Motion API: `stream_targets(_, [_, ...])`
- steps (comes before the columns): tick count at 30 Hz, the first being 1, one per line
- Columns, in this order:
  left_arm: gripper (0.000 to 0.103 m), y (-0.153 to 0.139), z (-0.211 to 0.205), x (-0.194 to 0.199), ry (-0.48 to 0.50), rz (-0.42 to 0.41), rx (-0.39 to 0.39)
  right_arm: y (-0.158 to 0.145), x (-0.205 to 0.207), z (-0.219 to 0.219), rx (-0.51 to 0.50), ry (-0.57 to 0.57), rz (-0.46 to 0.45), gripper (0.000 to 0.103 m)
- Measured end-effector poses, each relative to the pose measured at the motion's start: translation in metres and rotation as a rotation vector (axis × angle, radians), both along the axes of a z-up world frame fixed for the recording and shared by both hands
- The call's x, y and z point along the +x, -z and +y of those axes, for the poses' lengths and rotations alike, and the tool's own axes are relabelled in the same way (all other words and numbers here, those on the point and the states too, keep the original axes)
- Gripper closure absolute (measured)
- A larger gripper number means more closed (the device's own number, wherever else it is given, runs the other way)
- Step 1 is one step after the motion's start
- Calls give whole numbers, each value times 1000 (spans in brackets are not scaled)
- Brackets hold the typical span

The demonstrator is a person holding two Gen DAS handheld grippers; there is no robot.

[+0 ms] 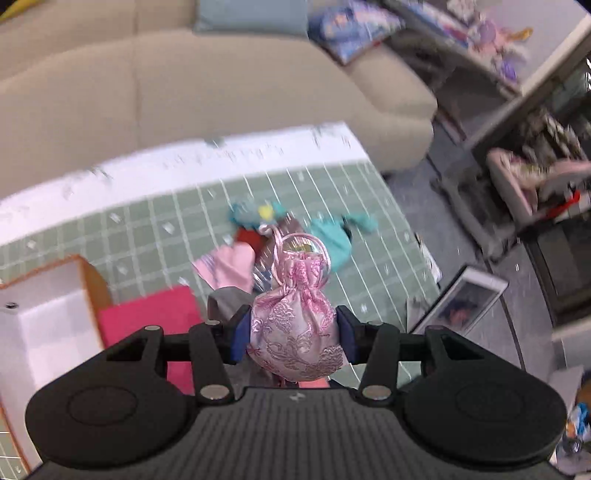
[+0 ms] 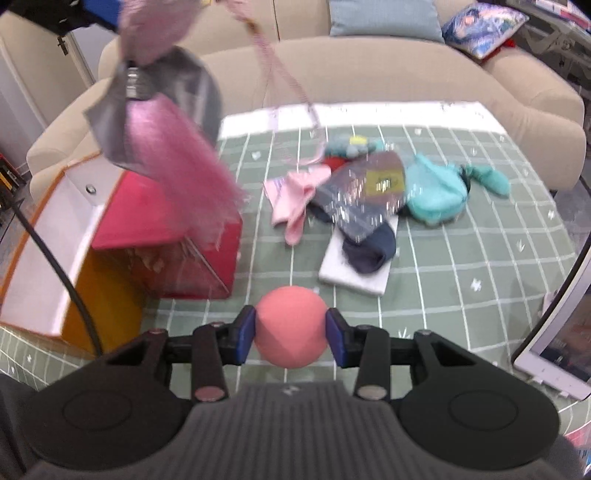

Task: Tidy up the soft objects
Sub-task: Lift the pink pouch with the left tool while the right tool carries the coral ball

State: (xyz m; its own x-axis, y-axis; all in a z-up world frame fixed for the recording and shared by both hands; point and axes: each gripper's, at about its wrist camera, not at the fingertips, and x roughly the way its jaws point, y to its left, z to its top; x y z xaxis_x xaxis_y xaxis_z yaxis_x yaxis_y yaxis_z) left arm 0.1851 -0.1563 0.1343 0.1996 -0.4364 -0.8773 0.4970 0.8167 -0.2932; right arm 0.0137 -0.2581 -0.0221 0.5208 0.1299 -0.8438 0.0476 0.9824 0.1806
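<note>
Beige upholstery fills the top of both views: a sofa [image 2: 369,70] curving behind the table, with a pale blue cushion [image 2: 384,16] and a patterned cushion [image 2: 484,26] along its back. Below it, the green checked tablecloth [image 2: 461,266] covers the middle of the frame. At the left edge of the right wrist view stands an open box [image 2: 48,236] with white inner walls and orange sides, and a red bag [image 2: 166,229] leans against it. Near the centre lies a heap of soft things: a teal pouch [image 2: 436,195], a dark blue sock [image 2: 369,247] draped over a white foam block [image 2: 354,273], a glittery clear packet [image 2: 365,192] and a pink sock [image 2: 295,203].

In the upper left of the right wrist view a pink tassel [image 2: 177,166] hangs blurred in the air under a silver-grey piece.

At the bottom centre of the left wrist view, the left gripper [image 1: 293,338] is clamped on a pink brocade drawstring pouch [image 1: 295,332], its cord loops trailing up the frame and the pouch lifted clear of the cloth. At the bottom centre of the right wrist view, the right gripper [image 2: 291,334] pinches a salmon-pink ball [image 2: 291,325] between its blue pads.
</note>
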Motion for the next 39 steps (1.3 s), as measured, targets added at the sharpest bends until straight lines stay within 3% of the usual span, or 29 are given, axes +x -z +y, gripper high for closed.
stream_targets(6, [48,-45,62,1,-87,-64,-34,-43,9,12,2,-14,-79,62])
stream_targets(10, [48,-55,108,0,-155,-64,-27,-72,20,33,12,-72,-131,62])
stream_targets(16, [48,-42,158,1,-226,16,-66,-101,38,83,7,-183,-179,62])
stream_targets(19, [48,-30,177,2,-247,25,-68,-106,42,111,10,-236,-179,62])
stream_targets(23, [48,-1,199,3,-263,103,-113,-104,39,135,11,-285,-166,62])
stream_targets(28, [48,41,202,3,-264,142,-99,-94,33,143,7,-299,-141,62])
stream_targets(32, [48,49,195,2,-254,176,-194,-88,25,136,-4,-287,-131,62])
stream_targets(39, [48,40,110,15,-139,158,-248,-65,0,95,-26,-242,-104,62])
